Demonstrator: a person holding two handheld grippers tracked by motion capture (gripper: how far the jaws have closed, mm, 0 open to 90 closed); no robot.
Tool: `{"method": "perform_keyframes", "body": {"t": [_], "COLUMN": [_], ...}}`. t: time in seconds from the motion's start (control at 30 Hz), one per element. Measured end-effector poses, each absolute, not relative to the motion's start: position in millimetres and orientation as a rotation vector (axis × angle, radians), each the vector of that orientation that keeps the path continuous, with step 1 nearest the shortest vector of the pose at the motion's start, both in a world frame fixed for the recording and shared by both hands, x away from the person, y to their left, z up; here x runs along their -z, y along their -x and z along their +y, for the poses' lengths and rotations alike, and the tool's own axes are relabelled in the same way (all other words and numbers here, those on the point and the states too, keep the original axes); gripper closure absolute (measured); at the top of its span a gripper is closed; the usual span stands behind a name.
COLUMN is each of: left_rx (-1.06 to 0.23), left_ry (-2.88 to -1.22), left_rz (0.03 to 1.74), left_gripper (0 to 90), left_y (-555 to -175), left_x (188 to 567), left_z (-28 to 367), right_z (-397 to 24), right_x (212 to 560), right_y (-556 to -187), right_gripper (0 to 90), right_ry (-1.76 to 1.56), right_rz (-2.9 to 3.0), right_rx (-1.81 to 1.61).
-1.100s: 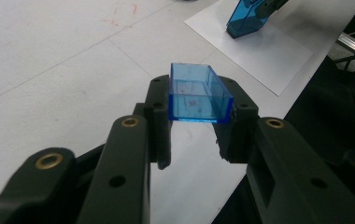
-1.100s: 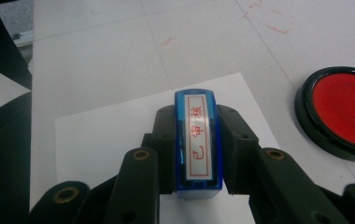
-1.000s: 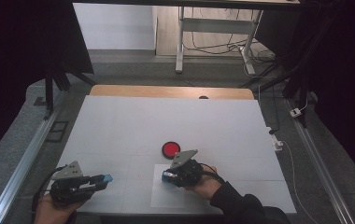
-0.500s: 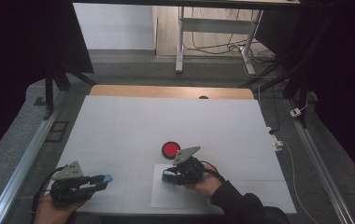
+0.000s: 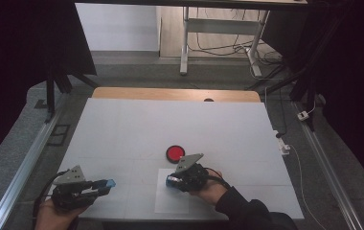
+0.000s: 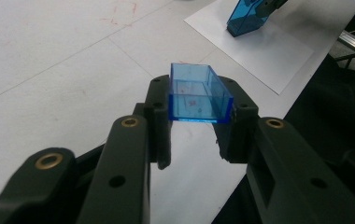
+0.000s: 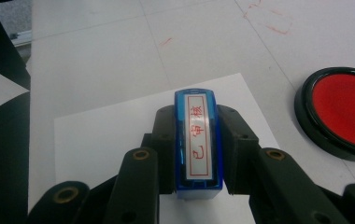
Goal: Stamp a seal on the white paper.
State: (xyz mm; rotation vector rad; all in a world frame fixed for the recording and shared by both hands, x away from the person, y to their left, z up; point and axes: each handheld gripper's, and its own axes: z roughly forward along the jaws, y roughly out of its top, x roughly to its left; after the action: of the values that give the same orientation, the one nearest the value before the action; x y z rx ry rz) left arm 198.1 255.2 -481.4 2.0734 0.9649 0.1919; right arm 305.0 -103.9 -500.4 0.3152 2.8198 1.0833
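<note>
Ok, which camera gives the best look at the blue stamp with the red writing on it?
The right gripper view: the stamp sits clamped in the right gripper, close enough to see its red-lettered label. The left gripper view catches it far off at the top edge, over the paper sheet. The high view shows a small blue spot.

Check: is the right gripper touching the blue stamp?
Touching. The right gripper view shows the right gripper with both jaws pressed flat against the sides of the blue stamp.
</note>
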Motion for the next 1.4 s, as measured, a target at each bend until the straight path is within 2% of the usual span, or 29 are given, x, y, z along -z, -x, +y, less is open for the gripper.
{"method": "perform_keyframes", "body": {"t": [0.77,1.4], "left_rx": [-0.189,-0.186], "left_ry": [-2.07,-2.067], "left_rz": [0.966,0.966], "left_gripper": [68.5,68.4], "left_y": [-198.1,-198.1], "left_x": [481.4,481.4], "left_z": [255.7,255.9], "right_z": [-102.3,-113.5], "right_x": [495.5,476.0], "right_y": [-308.1,-310.4], "right_gripper": [70.0,70.0], "right_ry": [-0.33,-0.374], "right_rz": [2.853,2.786], "right_rx": [-1.037,-1.171]}}
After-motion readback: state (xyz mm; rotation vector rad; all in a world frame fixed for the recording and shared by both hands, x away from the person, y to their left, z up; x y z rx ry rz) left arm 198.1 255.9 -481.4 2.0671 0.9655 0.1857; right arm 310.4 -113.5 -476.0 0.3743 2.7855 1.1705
